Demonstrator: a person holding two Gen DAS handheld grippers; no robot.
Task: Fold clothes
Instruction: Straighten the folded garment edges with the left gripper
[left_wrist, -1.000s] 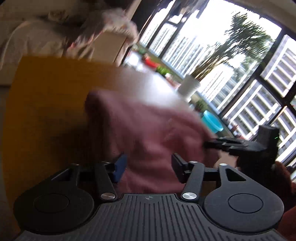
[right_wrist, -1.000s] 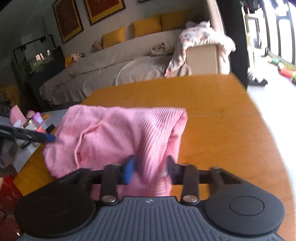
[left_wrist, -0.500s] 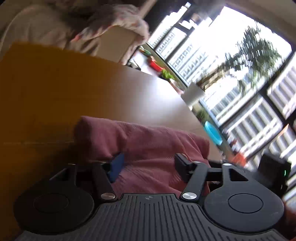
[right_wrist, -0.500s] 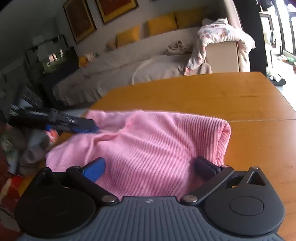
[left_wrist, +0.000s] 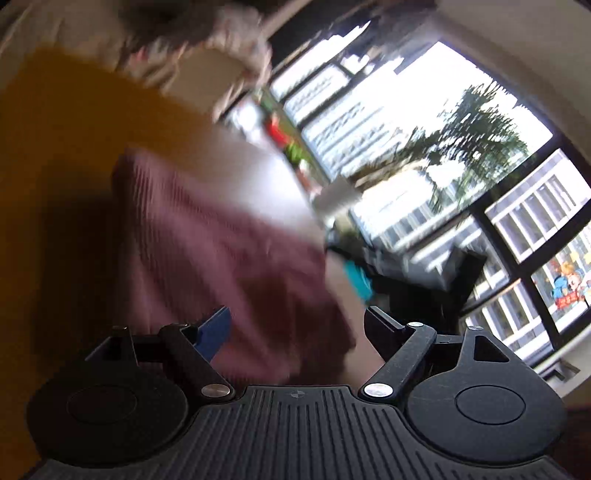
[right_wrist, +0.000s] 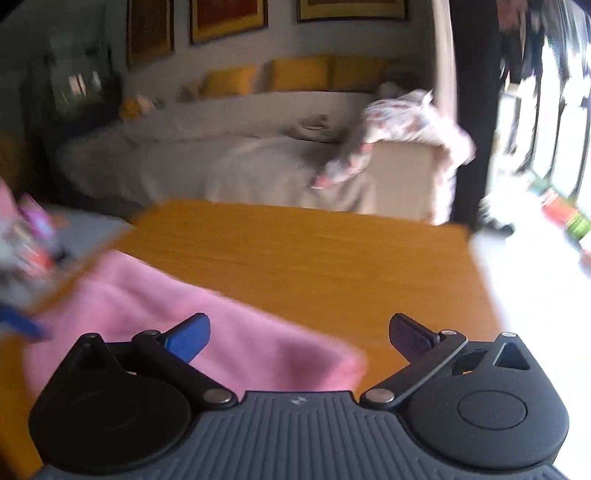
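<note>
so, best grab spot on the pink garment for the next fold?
Probably the near right corner of the pink garment, coming from the table's bare right side: there its edge lies flat and exposed, just ahead of the open right tool.

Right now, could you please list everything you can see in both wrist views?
garment: one, pink ribbed, lying folded on the table, near both grippers
table: one, orange wood, under the garment
sofa: one, beige cover, beyond the table
cushions: three, yellow, along the sofa back
floral cloth: one, white and pink, draped over the sofa arm
pictures: three, gold frames, wall above the sofa
plant: one, green, white pot, by the window
left gripper: one, black, jaws opening, garment between them, not pinched
right gripper: one, black, jaws wide open, garment edge between them, not pinched
</note>
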